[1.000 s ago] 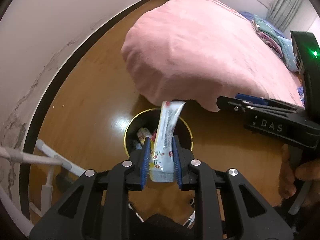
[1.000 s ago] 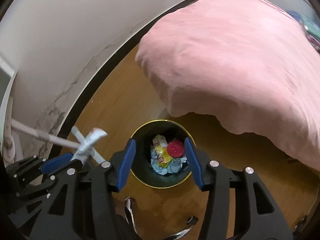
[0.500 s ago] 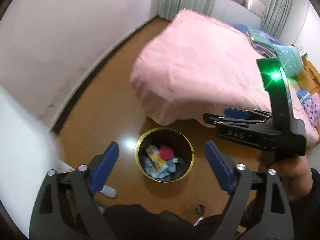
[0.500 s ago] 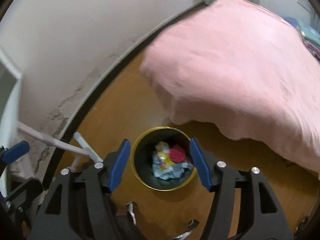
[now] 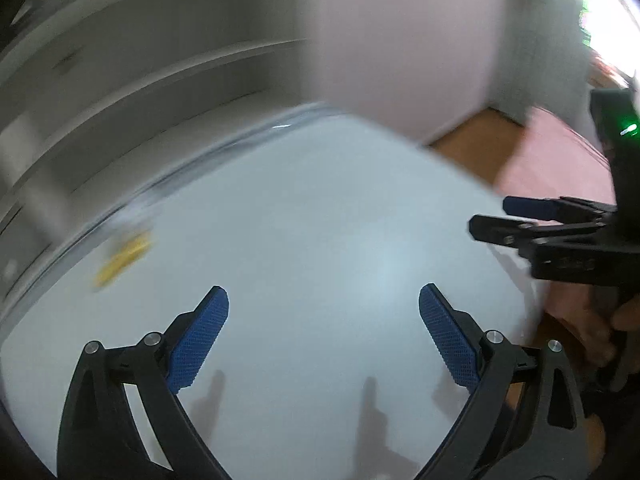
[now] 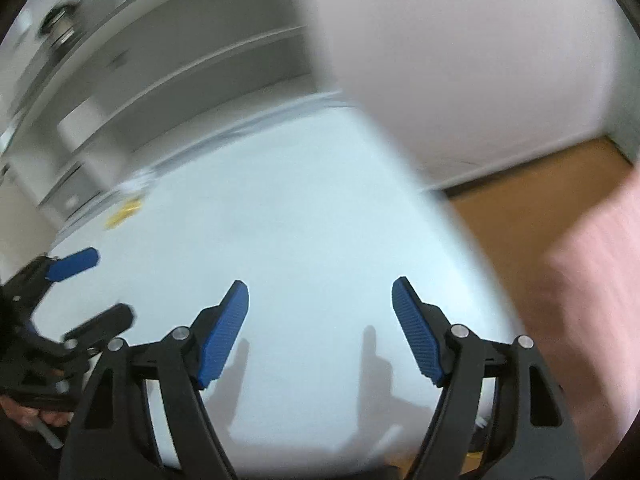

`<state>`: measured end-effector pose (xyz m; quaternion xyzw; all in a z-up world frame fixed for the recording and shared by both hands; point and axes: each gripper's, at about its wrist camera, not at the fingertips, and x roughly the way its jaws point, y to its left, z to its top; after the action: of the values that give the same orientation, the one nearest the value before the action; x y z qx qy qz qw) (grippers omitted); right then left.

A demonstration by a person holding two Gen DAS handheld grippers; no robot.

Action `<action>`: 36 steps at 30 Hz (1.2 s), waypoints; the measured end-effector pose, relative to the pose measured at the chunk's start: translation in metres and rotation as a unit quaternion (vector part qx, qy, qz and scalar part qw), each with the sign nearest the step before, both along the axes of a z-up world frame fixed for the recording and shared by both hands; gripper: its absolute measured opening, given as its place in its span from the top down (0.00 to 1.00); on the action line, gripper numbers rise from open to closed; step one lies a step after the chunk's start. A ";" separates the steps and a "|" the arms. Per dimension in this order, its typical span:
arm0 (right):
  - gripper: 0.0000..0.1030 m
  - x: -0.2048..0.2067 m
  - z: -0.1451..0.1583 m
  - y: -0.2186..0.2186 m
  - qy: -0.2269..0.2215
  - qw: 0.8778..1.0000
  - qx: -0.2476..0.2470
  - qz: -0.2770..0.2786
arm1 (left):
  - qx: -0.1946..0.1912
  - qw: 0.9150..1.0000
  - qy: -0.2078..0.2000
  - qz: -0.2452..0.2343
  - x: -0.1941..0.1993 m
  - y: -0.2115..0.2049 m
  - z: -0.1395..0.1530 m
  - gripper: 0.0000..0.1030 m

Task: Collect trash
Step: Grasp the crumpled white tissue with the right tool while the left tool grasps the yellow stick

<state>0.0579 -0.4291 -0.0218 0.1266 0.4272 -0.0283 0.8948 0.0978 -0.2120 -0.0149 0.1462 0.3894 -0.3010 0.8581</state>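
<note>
no readable text, labels or signs, both views motion-blurred

Both grippers: black frames, silver screws, blue ribbed pads (image 5: 448,340). Green LED (image 5: 629,129) on the right unit's upright.

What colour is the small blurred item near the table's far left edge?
Yellow. The small item shows best in the left wrist view, though too blurred to identify.

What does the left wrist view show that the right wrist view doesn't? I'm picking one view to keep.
Left only: the right gripper with its green light. Right only: the left gripper and a round dark knob-like blur, too smeared to identify. Both: the white tabletop, a small yellow scrap near its far edge, grey shelves, brown wooden floor, and open, empty blue-padded fingers.
</note>
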 end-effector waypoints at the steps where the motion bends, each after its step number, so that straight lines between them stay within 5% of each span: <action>1: 0.30 0.015 0.000 0.016 0.003 1.000 0.004 0.019 | -0.001 1.000 0.004 0.028 0.012 0.025 -0.001 0.10; 9: 0.30 0.150 0.007 0.152 0.021 0.988 0.001 0.150 | -0.011 0.987 0.019 0.157 0.053 0.149 -0.009 0.10; 17: 0.30 0.227 -0.002 0.210 0.039 0.985 -0.006 0.168 | -0.004 0.985 0.029 0.170 0.070 0.182 -0.023 0.10; 20: 0.35 0.238 -0.011 0.218 0.051 0.986 -0.009 0.162 | -0.001 0.986 0.026 0.163 0.081 0.179 -0.025 0.10; 21: 0.53 0.240 -0.012 0.219 0.053 0.986 -0.007 0.160 | -0.001 0.987 0.025 0.160 0.085 0.176 -0.025 0.10; 22: 0.59 0.241 -0.013 0.218 0.054 0.986 -0.006 0.160 | 0.000 0.988 0.024 0.155 0.091 0.172 -0.025 0.10; 29: 0.60 0.215 0.011 0.174 0.020 0.990 0.006 0.138 | 0.008 0.994 0.027 0.102 0.125 0.135 -0.027 0.10; 36: 0.59 0.172 0.021 0.118 0.011 0.994 0.003 0.107 | 0.037 0.994 0.034 0.100 0.157 0.104 -0.042 0.17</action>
<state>0.2299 -0.3106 -0.0009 0.0826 0.4479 0.0673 0.8877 0.2550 -0.1079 -0.0569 0.1276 0.4418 -0.2044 0.8642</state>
